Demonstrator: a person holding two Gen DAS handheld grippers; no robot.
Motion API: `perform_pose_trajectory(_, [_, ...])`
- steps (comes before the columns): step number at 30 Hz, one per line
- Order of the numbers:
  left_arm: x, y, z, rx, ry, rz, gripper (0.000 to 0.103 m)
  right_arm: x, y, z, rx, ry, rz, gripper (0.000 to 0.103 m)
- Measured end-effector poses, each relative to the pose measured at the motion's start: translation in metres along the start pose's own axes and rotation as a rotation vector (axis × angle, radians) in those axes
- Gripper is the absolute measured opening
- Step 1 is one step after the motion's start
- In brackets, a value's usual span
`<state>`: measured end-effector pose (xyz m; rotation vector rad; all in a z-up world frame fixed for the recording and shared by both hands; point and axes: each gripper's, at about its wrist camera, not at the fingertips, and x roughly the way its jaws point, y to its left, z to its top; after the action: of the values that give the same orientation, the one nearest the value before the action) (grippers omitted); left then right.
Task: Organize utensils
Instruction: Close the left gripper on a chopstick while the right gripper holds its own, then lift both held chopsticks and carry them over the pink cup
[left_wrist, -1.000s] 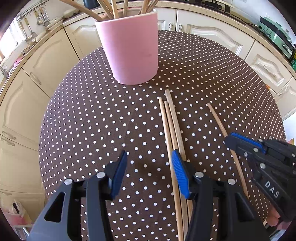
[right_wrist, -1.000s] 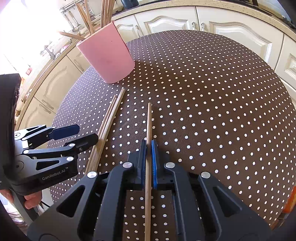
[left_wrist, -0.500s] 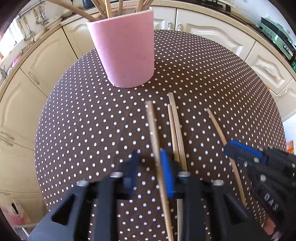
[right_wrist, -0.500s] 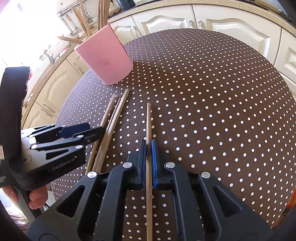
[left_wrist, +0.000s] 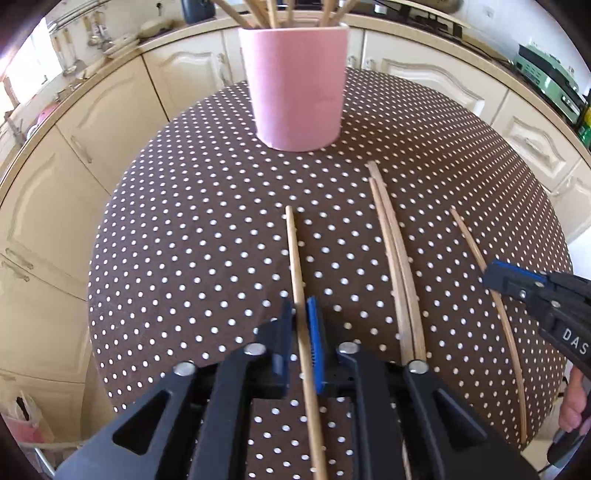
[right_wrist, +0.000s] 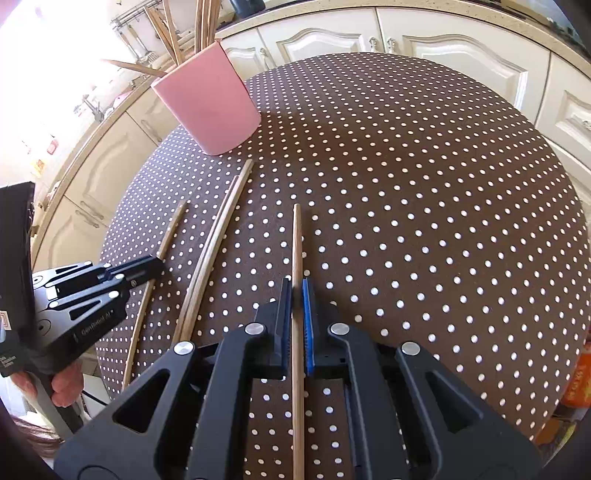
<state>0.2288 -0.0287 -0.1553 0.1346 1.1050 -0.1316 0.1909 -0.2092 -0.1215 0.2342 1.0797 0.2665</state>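
Through the left wrist view, our left gripper (left_wrist: 301, 339) has its blue fingers (left_wrist: 316, 343) clamped on one stick (left_wrist: 295, 266), which runs straight out ahead between them toward the pink cup (left_wrist: 298, 86). The cup stands well beyond the fingertips on the dotted tablecloth (left_wrist: 184, 240), already bristling with sticks. Off to the right of our fingers a pair of sticks (left_wrist: 397, 251) lies touching; further right, the right gripper (left_wrist: 517, 282) shows white letters, "DAS".

Over to the right wrist view: our right gripper (right_wrist: 295, 317) is closed on its own stick (right_wrist: 296, 251), pointing forward past the fingertips. The cup (right_wrist: 210, 107) sits ahead and left of them. Left of the fingers lies the pair, then the left gripper (right_wrist: 147, 267), marked what looks like "GenRobot AI".

To do this well, we judge each stick should be lifted tip-up, carried over the cup's rim, and lowered among the others before letting go, one hand at a time so they don't clash.
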Motion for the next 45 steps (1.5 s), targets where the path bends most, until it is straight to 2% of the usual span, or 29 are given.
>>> perform_pose_trajectory(1, [0.000,0.002,-0.001,-0.007,-0.007,0.014,0.027,-0.001,0.002,0.000,-0.013,0.001,-0.024,0.011])
perform_pose_trajectory(2, [-0.001,0.006,-0.002,-0.012,-0.010,0.012,0.029,-0.002,0.004,0.001,-0.024,-0.003,-0.052,0.013])
perform_pose_trajectory(5, [0.001,0.012,0.000,-0.044,-0.018,0.000,0.031,-0.003,0.011,0.001,-0.047,-0.022,-0.118,0.046])
perform_pose_trajectory(6, [0.004,0.011,0.002,-0.051,-0.020,0.002,0.031,-0.004,0.015,0.000,-0.060,-0.029,-0.128,0.053])
perform_pose_trajectory(8, [0.008,0.020,0.006,-0.066,-0.027,0.005,0.031,-0.001,0.020,0.002,-0.089,-0.033,-0.151,0.053])
perform_pose_trajectory(10, [0.012,0.021,0.013,-0.072,-0.046,0.019,0.031,0.005,0.026,0.003,-0.115,-0.027,-0.185,0.043])
perform_pose_trajectory(11, [0.013,0.022,0.014,-0.082,-0.063,0.025,0.031,0.008,0.030,0.005,-0.134,-0.026,-0.207,0.042])
perform_pose_trajectory(12, [0.014,0.024,0.015,-0.082,-0.068,0.026,0.030,0.010,0.034,0.005,-0.157,-0.027,-0.225,0.033])
perform_pose_trajectory(13, [0.015,0.025,0.016,-0.074,-0.069,0.022,0.027,0.011,0.035,0.006,-0.175,-0.032,-0.239,0.023])
perform_pose_trajectory(14, [0.016,0.027,0.018,-0.066,-0.073,0.016,0.012,0.011,0.033,0.006,-0.179,-0.037,-0.235,0.017])
perform_pose_trajectory(15, [0.016,0.028,0.021,-0.060,-0.075,0.021,0.007,0.011,0.033,0.007,-0.180,-0.036,-0.231,0.007])
perform_pose_trajectory(20, [0.014,0.027,0.020,-0.047,-0.089,0.012,0.006,0.008,0.028,0.007,-0.143,-0.033,-0.122,0.006])
perform_pose_trajectory(22, [0.010,0.027,0.018,-0.055,-0.098,-0.009,0.006,0.002,0.032,0.005,-0.140,-0.065,-0.107,0.006])
perform_pose_trajectory(26, [-0.014,0.029,0.011,-0.072,-0.172,-0.030,0.006,-0.018,0.035,0.005,-0.120,-0.147,-0.081,0.006])
perform_pose_trajectory(33, [-0.049,0.034,0.018,-0.109,-0.287,-0.075,0.006,-0.058,0.043,0.013,-0.095,-0.324,-0.063,0.006])
perform_pose_trajectory(36, [-0.061,0.030,0.025,-0.124,-0.305,-0.102,0.006,-0.071,0.046,0.018,-0.085,-0.370,-0.063,0.006])
perform_pose_trajectory(45, [-0.091,0.015,0.033,-0.100,-0.398,-0.114,0.006,-0.112,0.047,0.022,-0.083,-0.497,-0.058,0.006])
